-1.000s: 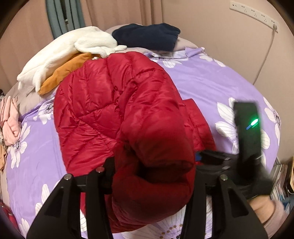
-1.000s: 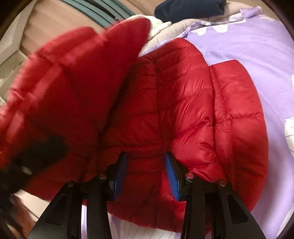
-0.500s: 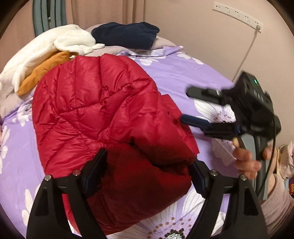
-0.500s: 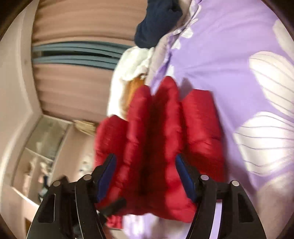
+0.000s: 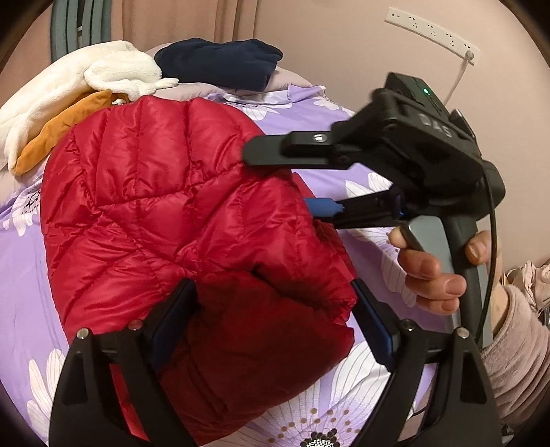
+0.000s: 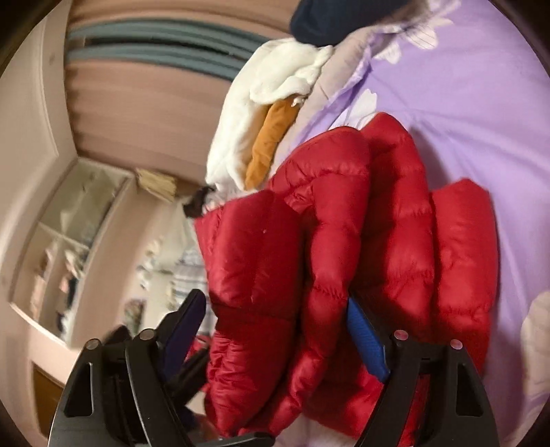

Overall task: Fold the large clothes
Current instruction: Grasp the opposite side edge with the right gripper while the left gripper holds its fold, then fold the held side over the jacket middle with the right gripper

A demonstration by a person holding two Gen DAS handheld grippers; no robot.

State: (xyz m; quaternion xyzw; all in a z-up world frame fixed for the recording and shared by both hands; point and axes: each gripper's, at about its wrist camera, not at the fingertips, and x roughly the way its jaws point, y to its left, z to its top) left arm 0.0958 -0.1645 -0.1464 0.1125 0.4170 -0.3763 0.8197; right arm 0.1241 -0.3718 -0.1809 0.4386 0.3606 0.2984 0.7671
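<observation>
Two grippers work over one red quilted puffer jacket (image 5: 165, 213), which lies folded on a purple bedsheet (image 5: 20, 261) printed with white flowers and fills the middle and lower left of the left wrist view.

The left gripper (image 5: 275, 319) sits at the bottom of that view. Its jaws stand wide apart, having just been opening, with a thick fold of the jacket bulging between them; the pads sit right at the fabric's sides, and whether they press on it I cannot tell.

The right gripper (image 5: 285, 182) comes in from the right of the frame, held by a hand (image 5: 436, 271) in a pale pink sleeve (image 5: 515, 364). Its jaws are also spread, one finger above the jacket's right edge and the lower, blue-padded one against it. In the right wrist view the same gripper (image 6: 275, 330) has puffy red folds of the jacket (image 6: 343, 240) between its open jaws, which have likewise just been opening; the blue pad on the right lies against the fabric, the left pad stands clear of it.

At the upper left of the left wrist view lie a white fleece garment (image 5: 68, 89) and an orange garment (image 5: 58, 130) beneath it, with a folded navy garment (image 5: 220, 62) at the top centre. A white power strip (image 5: 433, 27) is fixed to the wall at upper right.
</observation>
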